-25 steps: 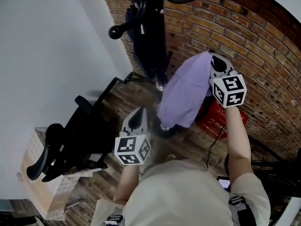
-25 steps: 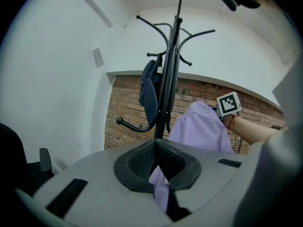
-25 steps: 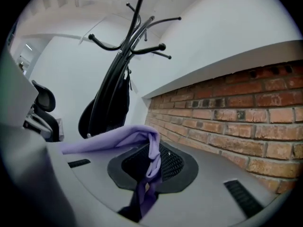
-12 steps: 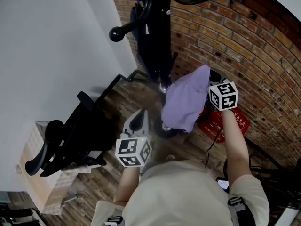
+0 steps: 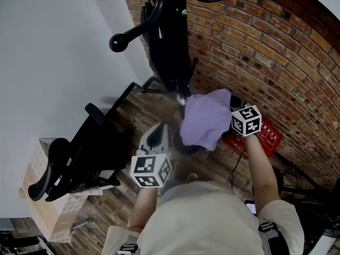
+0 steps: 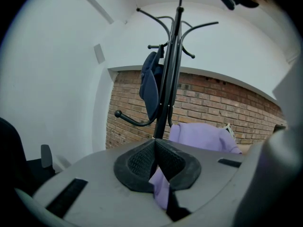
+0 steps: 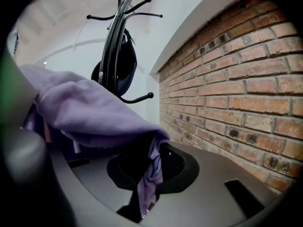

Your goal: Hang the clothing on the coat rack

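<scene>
A black coat rack stands in the corner, with a dark blue garment hanging on it. The rack and the blue garment also rise ahead in the left gripper view. My right gripper is shut on a purple garment, held low beside the rack's base. Cloth drapes over the right gripper and hangs between its pads; the jaws have just been opening slightly. My left gripper is shut with nothing in it, left of the purple garment.
A black office chair and a cardboard box stand at the left by the white wall. A red flat object and cables lie on the wooden floor along the brick wall.
My right gripper has sunk toward the floor with the purple garment, which now hangs lower by the rack's base. The left gripper has stayed in place.
</scene>
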`<move>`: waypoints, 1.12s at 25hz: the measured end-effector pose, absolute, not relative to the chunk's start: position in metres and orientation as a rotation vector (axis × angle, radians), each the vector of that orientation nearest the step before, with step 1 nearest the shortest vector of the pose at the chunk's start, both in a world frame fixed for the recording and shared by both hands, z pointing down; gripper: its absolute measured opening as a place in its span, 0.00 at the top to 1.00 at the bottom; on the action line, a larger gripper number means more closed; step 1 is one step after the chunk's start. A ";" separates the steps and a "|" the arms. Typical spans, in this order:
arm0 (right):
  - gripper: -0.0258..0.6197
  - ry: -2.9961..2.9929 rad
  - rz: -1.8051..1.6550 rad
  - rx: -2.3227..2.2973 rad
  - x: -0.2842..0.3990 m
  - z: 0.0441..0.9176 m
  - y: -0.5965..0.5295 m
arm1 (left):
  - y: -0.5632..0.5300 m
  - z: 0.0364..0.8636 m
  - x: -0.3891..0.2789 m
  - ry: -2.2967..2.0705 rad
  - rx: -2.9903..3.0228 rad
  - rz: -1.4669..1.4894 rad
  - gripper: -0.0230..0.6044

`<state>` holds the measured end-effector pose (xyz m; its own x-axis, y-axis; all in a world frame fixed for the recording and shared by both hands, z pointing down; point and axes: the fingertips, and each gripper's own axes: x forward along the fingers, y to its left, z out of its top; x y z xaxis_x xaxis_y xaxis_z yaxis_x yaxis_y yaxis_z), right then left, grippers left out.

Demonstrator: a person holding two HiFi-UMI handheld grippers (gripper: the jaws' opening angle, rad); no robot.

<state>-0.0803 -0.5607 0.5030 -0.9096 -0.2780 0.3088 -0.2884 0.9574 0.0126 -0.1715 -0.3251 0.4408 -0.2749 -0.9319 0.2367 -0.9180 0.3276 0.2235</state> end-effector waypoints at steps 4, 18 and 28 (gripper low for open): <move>0.90 -2.807 0.105 0.384 -0.073 0.523 -0.547 | -0.329 0.443 -0.168 -2.260 1.669 -0.052 0.96; 0.84 -2.820 0.215 0.353 -0.053 0.548 -0.516 | -0.330 0.438 -0.162 -2.239 1.705 -0.067 0.96; 0.62 -2.805 0.267 0.430 -0.027 0.553 -0.498 | -0.307 0.436 -0.162 -2.233 1.701 -0.079 0.96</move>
